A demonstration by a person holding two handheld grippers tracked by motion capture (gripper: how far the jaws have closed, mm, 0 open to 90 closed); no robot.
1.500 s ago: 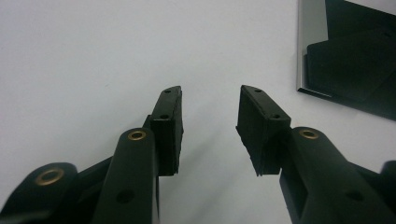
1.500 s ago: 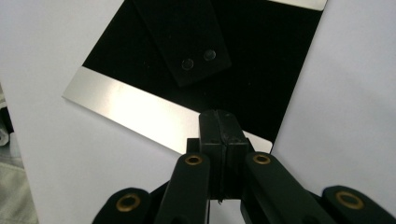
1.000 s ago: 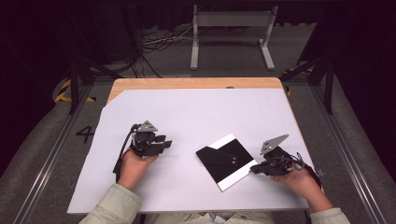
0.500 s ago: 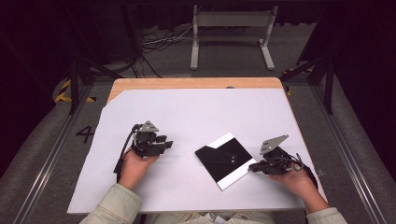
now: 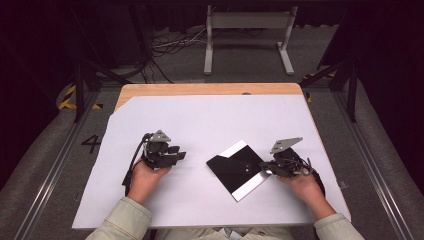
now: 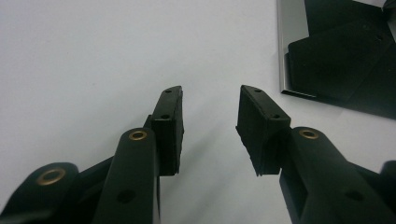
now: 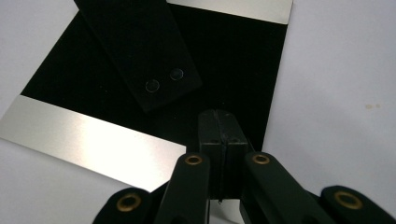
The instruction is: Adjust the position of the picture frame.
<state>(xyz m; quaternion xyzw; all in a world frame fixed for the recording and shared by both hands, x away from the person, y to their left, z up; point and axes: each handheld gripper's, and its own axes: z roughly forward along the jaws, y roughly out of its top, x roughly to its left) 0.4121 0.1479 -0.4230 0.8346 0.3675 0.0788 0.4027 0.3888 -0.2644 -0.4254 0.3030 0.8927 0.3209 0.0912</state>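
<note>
A flat black square with shiny silver strips (image 5: 236,169) is lying on the white worktop (image 5: 210,120), just in front of the person and a bit toward the right claw's side. A small black flap with two round snaps (image 7: 161,82) is sitting on top of it. The right claw (image 5: 268,168) is pressing its tips together, with nothing between them, and it is resting at the near edge of the black square (image 7: 140,93). It looks like the person is poking or holding down that edge. The left claw (image 5: 176,155) is waiting well apart from the square, with its tips spread and holding nothing. Next, the right claw probably needs to open up, so it can pinch the thin edge or the flap.
</note>
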